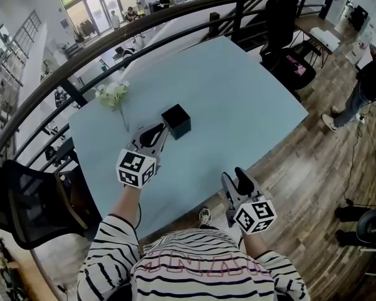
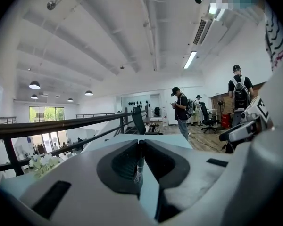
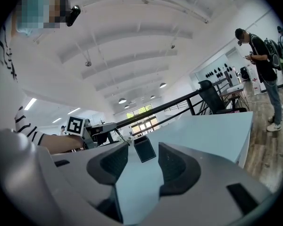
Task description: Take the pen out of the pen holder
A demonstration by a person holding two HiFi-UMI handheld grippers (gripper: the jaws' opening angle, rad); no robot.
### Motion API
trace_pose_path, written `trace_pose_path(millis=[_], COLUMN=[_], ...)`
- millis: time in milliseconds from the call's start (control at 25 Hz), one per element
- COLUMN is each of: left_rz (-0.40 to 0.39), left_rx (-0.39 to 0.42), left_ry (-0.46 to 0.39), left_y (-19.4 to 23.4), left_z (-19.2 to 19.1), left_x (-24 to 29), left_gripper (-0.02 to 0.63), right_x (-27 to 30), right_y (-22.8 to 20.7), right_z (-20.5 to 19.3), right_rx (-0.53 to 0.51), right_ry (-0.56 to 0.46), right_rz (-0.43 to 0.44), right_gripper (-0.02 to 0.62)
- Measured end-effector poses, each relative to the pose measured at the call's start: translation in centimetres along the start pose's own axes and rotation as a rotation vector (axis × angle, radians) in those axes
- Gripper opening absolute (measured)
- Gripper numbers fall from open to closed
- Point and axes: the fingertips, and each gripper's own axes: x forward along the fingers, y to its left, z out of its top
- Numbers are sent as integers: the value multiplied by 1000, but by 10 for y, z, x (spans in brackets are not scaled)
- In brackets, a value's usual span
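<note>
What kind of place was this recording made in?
Probably an open-plan office or lab, on an upper level: a black railing looks over a lower floor, an office chair stands by the table, and pendant lamps hang from a high ceiling.

No word, brand or number can be read in any view.

1. Striped shirt (image 1: 200,265), head view, 6 o'clock: pink lettering across the back, too foreshortened to read.
2. Left marker cube (image 1: 136,168), on the left hand-held gripper (image 1: 164,127): black-and-white square code patterns, no characters. It shows again at 9 o'clock in the right gripper view.
3. Right marker cube (image 1: 255,216), on the right hand-held gripper (image 1: 236,175): the same kind of pattern, no characters.
4. Pen (image 2: 138,168), left gripper view: pale label on the barrel, print too small to read.
5. Office chair (image 1: 282,58), head view, 1 o'clock: pink patch (image 1: 297,69), unreadable.
</note>
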Motion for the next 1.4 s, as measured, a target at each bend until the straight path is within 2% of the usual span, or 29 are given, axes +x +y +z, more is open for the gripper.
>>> trace_pose_path(millis=[240,600,920,1080,1400], left_rz=[-15,-34,-62,-64,-52], left_rx=[-24,-64,-46,-73,-112], left_ry=[-52,-81,-68,-53,-51], left_y=[-10,-23,-38,-40,-42], left_z=[2,-13,-35,-53,-73], left_x=[-53,-138,-205,-233,-284], left_gripper=[60,60,60,60,60], right_x=[-11,-39,-63,-71,-88], right_y=[42,102,143,162,197], right_z=[-14,-41,-68,-80,-95], right_rx=[-7,-38,-52,-69,-88], right_ry=[-19,-40,-47,-46,-42], right_rz=[-13,-64,-122,-132,-154], right_gripper=[210,203,125,81,44])
